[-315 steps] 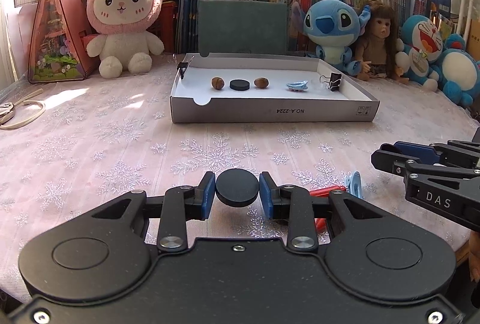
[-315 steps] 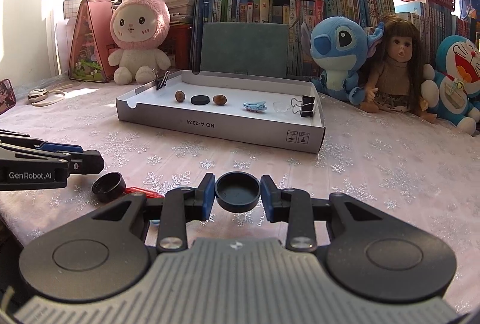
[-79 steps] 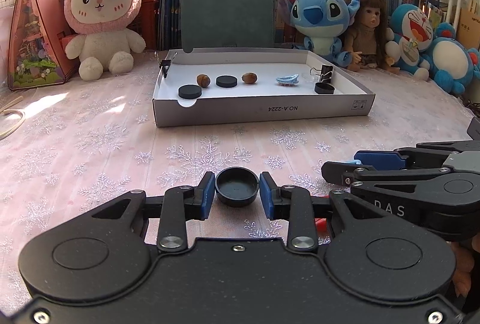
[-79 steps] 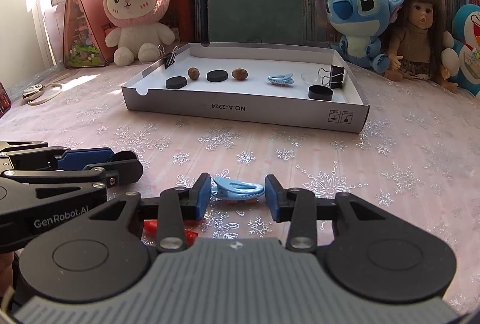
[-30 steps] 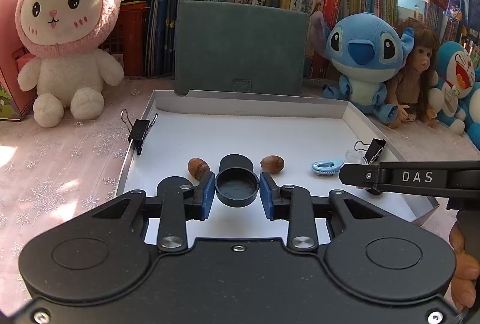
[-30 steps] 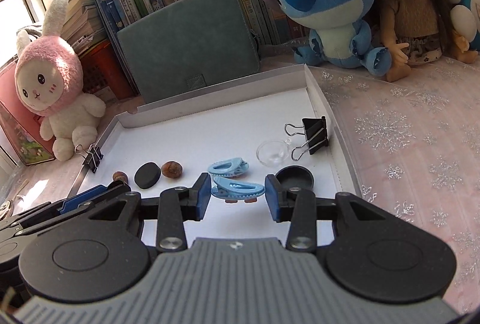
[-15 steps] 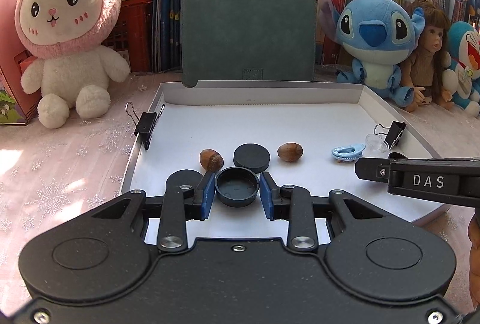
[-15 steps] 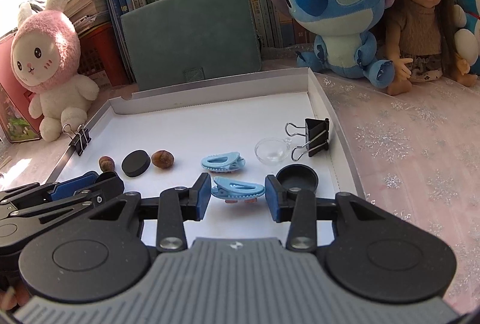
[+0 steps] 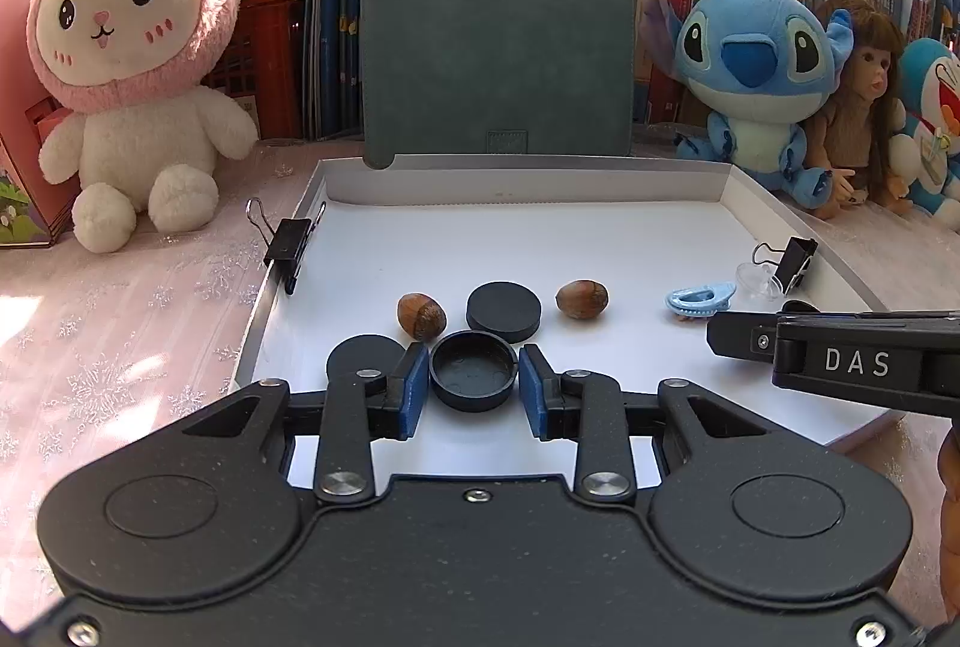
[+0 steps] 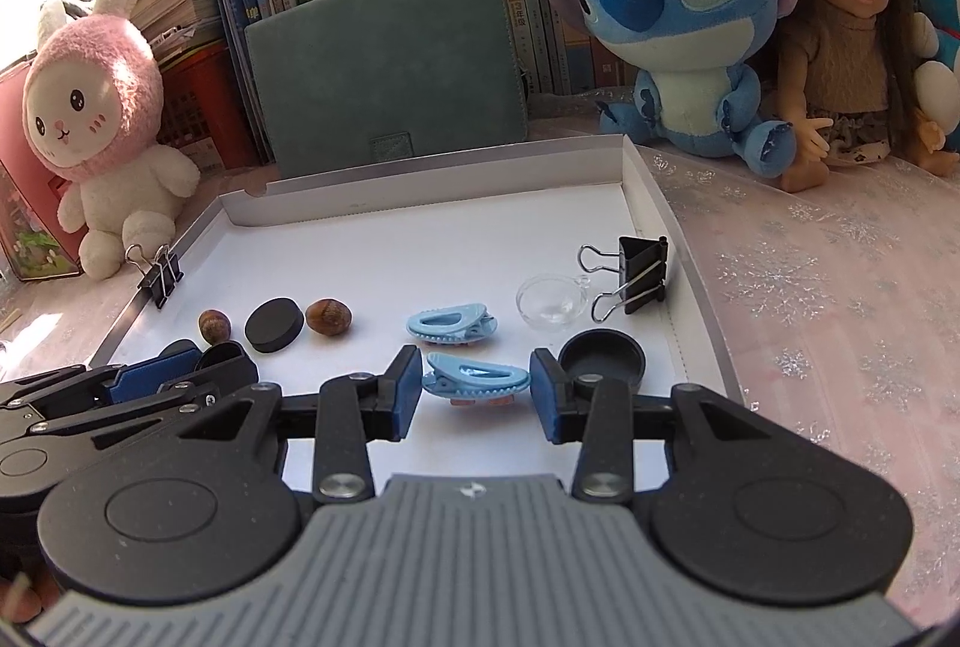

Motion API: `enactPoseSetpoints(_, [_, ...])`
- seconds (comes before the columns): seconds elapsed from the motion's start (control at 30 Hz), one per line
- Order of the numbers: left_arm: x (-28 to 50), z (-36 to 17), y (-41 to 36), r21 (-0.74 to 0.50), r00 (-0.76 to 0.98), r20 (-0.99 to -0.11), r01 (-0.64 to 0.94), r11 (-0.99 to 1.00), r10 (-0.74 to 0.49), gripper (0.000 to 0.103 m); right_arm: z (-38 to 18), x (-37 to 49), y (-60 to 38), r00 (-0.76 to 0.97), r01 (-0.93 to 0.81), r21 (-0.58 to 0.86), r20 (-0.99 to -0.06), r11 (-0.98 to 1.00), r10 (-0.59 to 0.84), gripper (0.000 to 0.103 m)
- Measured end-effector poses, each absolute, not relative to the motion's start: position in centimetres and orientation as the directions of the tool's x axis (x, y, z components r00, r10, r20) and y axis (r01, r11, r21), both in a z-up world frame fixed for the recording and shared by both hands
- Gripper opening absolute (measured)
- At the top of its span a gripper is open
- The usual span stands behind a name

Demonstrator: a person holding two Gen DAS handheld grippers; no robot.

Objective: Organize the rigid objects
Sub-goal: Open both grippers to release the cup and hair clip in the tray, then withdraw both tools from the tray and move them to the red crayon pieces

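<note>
A white cardboard tray lies in front of both grippers. My left gripper is shut on a black round cap, hollow side up, low over the tray's near left part. My right gripper is shut on a light blue hair clip, just above the tray floor near its front right. Lying in the tray are two brown nuts, two black discs, a second blue clip, a black cap and a clear dish.
Black binder clips grip the tray's left wall and right wall. Behind the tray stand a green folder, a pink rabbit plush, a blue plush, a doll and rows of books. A pink snowflake cloth covers the table.
Both grippers came from the table's front to over the tray, carrying the cap and the clip. A disc and a cap held earlier now lie in the tray. Lately they have barely moved.
</note>
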State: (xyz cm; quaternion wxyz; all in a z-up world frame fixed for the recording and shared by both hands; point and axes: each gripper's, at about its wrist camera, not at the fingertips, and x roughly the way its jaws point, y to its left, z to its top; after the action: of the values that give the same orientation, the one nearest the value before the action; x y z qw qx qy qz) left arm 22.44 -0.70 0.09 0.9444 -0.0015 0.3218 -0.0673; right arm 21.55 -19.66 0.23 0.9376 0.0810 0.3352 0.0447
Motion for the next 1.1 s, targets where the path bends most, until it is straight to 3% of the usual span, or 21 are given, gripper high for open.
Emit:
enactPoseSetpoints(0.13, [22.3,0.2,-0.6,-0.055,0.783,-0.606,0.130,0.990,-0.136,0.034,0.3,21.4,-19.7,0.771,-0.033,0.191,-0.619,0.981,0.147,0.046])
enactPoseSetpoints(0.77, [16.8,3.4,0.4,-0.071,0.829,-0.526,0.178,0.981,-0.188,0.078,1.9,17.7,-20.5,0.796,-0.064,0.227,-0.575,0.972,0.187,0.068])
enactPoseSetpoints(1.1, [12.7,3.5,0.6,-0.064,0.800,-0.564,0.205,0.977,-0.205,0.081,2.7,12.8,-19.9,0.830,-0.122,0.148,-0.526,0.981,0.183,0.078])
